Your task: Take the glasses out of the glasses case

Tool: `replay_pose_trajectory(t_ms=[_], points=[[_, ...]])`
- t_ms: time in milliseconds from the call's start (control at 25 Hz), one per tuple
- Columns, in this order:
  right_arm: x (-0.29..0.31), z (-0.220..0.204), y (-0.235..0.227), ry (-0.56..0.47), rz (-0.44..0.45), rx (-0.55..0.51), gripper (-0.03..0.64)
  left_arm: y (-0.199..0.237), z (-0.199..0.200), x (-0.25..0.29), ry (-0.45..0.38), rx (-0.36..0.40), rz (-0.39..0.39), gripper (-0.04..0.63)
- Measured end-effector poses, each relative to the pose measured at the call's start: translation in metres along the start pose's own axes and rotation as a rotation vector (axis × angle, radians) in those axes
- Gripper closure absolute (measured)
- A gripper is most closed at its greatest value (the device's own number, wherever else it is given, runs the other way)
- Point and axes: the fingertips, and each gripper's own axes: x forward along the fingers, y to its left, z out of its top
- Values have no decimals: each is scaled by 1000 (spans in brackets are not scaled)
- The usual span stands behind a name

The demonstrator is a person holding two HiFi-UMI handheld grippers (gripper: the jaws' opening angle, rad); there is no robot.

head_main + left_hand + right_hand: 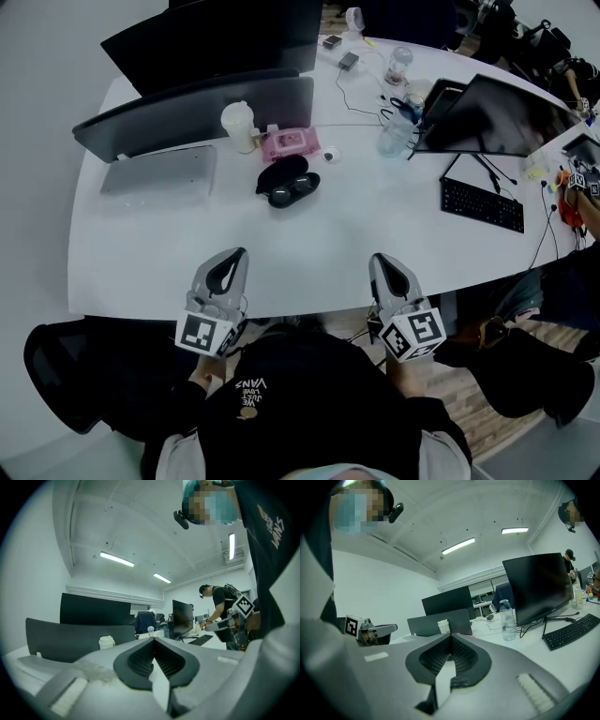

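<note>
Desk (309, 248) lies bare from glasses case (287, 181) to near edge, where left tongs (234, 259) and right tongs (382, 262) hover shut, empty.

Smooth table (328, 234), matt glasses case (281, 172)

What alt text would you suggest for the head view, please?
The left tool and right tool, both shut and empty, are held at the near edge of a white desk. A black glasses case lies beyond them, near a pink box.
</note>
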Motion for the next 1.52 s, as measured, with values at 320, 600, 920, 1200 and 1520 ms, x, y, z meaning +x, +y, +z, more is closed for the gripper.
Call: replay_pose_trajectory(t_ms=[320,600,920,1200,1520], points=[[17,-1,7,-3,-36,2,618,20,-5,12,13,-8,-63,595],[24,-4,17,0,-75,0,618,31,-10,19,8,-14,-123,594],[18,-5,13,13,-115,2,618,33,-15,29,13,-34,-146,594],[26,0,1,14,-94,8,618,33,-14,45,28,-2,-145,594],[35,7,-22,12,-82,10,618,38,-12,75,55,56,-132,594]])
